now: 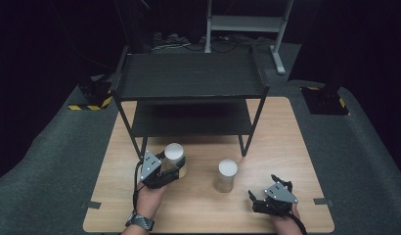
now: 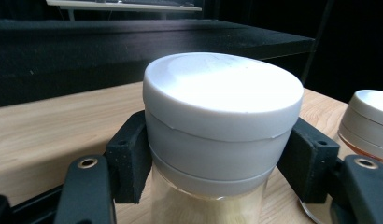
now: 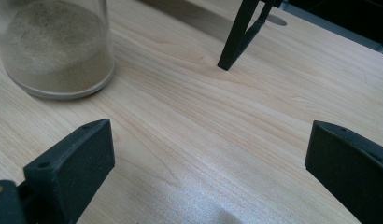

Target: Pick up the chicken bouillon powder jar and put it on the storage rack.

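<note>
- My left gripper (image 1: 175,169) was closed on a jar (image 1: 174,157) with a white lid (image 2: 222,95), and the jar sat between its two black pads (image 2: 130,161).
- In the left gripper view the pads pressed the clear wall and the lower band of the lid from both sides, with the jar upright and pale powder showing low in the glass.
- From the high view I saw that jar near the table's left half, just in front of the left front leg of the black shelf rack (image 1: 189,78); I could not tell whether its base touched the wood.
- A second jar (image 1: 226,175) with a white lid stood upright on the table (image 1: 286,147) near the middle, a little toward the near edge, apart from the first.
- My right gripper (image 1: 267,192) was by the near right corner of the table, and I had its jaws spread wide with nothing between them.
- In the right gripper view bare wood lay between the open pads (image 3: 73,163), and the sandy bottom of the second jar (image 3: 54,46) stood beyond the left pad, clear of it.
- A black leg of the rack (image 3: 236,37) met the table farther off in that view.
</note>
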